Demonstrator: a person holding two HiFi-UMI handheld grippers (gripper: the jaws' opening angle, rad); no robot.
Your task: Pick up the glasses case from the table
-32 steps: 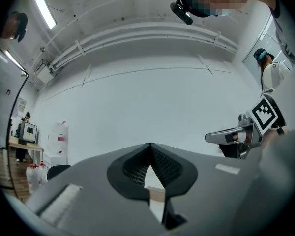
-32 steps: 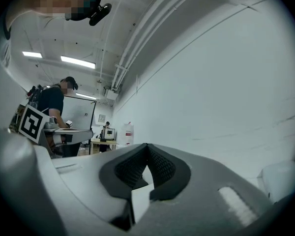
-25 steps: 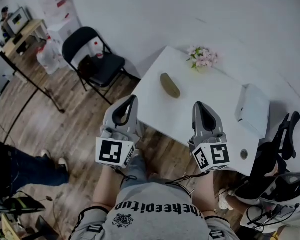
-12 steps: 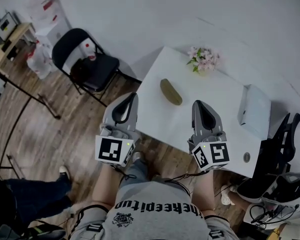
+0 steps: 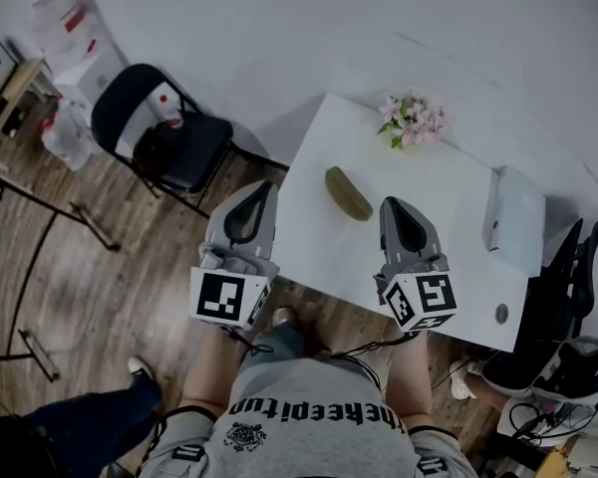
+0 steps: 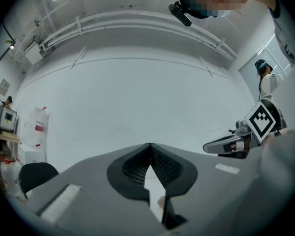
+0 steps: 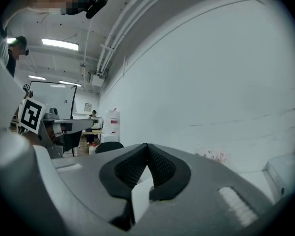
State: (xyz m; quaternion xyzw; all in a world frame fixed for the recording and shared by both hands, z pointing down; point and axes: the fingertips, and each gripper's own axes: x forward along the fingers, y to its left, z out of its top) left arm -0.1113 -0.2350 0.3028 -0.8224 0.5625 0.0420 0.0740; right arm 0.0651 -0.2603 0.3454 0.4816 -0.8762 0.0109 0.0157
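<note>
An olive-green glasses case [image 5: 348, 193] lies on the white table [image 5: 434, 212], near its left edge. My left gripper [image 5: 263, 188] hangs over the wooden floor just left of the table edge, and its jaws are shut with nothing between them [image 6: 150, 145]. My right gripper [image 5: 393, 205] is over the table's near part, right of the case and a little short of it, and it is also shut and empty [image 7: 147, 145]. The case lies between the two tips and slightly ahead of them. Neither gripper touches it. Both gripper views have it hidden behind the jaws.
Pink flowers [image 5: 415, 119] stand at the table's far side and a white box [image 5: 516, 217] at its right end. A small round object [image 5: 501, 314] sits near the front right corner. A black folding chair [image 5: 154, 127] is to the left, an office chair [image 5: 570, 267] to the right.
Both grippers have advanced toward the table, still shut. The case now lies nearer their tips. A person at the lower left has walked on.
</note>
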